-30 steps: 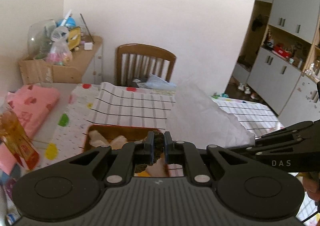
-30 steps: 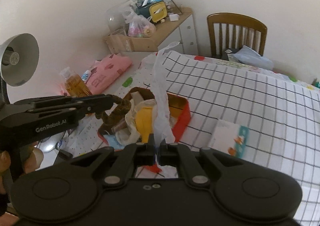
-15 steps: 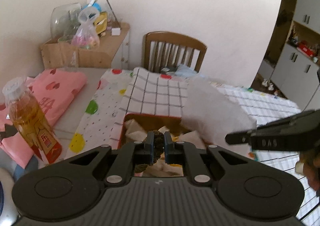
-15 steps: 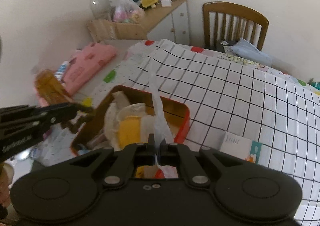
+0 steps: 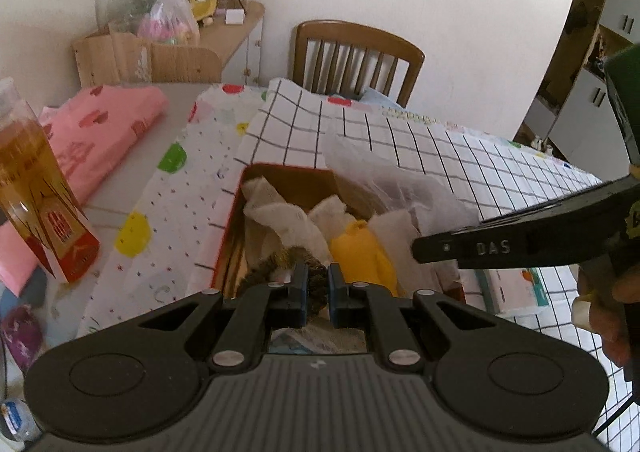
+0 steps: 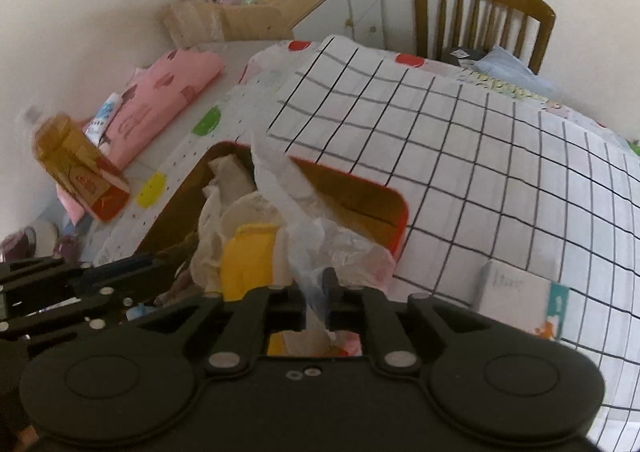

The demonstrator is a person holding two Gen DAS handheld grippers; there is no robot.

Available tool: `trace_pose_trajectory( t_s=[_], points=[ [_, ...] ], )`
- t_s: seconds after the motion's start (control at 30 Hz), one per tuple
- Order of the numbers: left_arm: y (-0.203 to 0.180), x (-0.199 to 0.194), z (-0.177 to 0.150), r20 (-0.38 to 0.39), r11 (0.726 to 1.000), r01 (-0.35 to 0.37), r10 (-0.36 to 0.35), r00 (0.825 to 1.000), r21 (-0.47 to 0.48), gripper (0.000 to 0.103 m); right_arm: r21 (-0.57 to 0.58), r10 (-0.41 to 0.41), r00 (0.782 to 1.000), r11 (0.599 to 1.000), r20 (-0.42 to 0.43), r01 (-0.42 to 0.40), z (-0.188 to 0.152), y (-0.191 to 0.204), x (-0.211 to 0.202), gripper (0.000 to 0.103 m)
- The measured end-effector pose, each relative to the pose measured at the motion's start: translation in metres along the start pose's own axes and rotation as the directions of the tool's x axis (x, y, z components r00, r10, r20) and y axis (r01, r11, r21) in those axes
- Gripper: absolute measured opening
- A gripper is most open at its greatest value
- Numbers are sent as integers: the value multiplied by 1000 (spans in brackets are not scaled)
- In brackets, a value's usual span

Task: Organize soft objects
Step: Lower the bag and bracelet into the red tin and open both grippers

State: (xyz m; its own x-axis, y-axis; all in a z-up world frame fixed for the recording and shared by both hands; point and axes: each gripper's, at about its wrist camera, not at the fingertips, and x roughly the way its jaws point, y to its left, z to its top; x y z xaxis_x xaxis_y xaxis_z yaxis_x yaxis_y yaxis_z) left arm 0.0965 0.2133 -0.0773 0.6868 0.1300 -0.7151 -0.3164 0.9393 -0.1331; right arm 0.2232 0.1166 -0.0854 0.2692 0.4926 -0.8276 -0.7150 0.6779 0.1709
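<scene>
Left tool (image 5: 317, 284) pinches a brown fuzzy band (image 5: 280, 266); right tool (image 6: 322, 288), just easing apart, holds a filmy clear plastic bag (image 6: 320, 236) — light, slippery, best gripped bunched.

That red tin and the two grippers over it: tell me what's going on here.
A person is packing soft things into the red tin on the checked cloth. The left gripper is shut on a brown fuzzy band low over the tin. The right gripper has a clear plastic bag between its jaws, which have just been opening, so the bag may be about to drop in. White cloths and a yellow piece already lie inside.
</scene>
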Motion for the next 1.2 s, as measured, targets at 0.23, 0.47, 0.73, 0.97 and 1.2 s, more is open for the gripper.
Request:
trace_pose_trajectory(
  t_s=[0.23, 0.47, 0.73, 0.97, 1.2],
  points=[
    [2, 12, -10, -47, 1000, 10, -11, 999, -29, 10, -47, 22, 1000, 999, -4, -22, -5, 5, 2, 26],
    [0, 19, -15, -76, 999, 12, -15, 997, -46, 10, -91, 79, 997, 993, 15, -77, -15, 4, -5, 55],
    [5, 21, -17, -87, 994, 33, -42, 995, -100, 10, -88, 139, 988, 987, 60, -134, -23, -3, -19, 71],
    [2, 15, -18, -80, 995, 39, -47, 996, -89, 25, -82, 152, 981, 986, 120, -142, -30, -8, -38, 74],
    [-3, 1, -19, -39, 994, 62, -66, 997, -85, 70, -77, 168, 973, 984, 155, -158, -40, -15, -59, 76]
  ],
)
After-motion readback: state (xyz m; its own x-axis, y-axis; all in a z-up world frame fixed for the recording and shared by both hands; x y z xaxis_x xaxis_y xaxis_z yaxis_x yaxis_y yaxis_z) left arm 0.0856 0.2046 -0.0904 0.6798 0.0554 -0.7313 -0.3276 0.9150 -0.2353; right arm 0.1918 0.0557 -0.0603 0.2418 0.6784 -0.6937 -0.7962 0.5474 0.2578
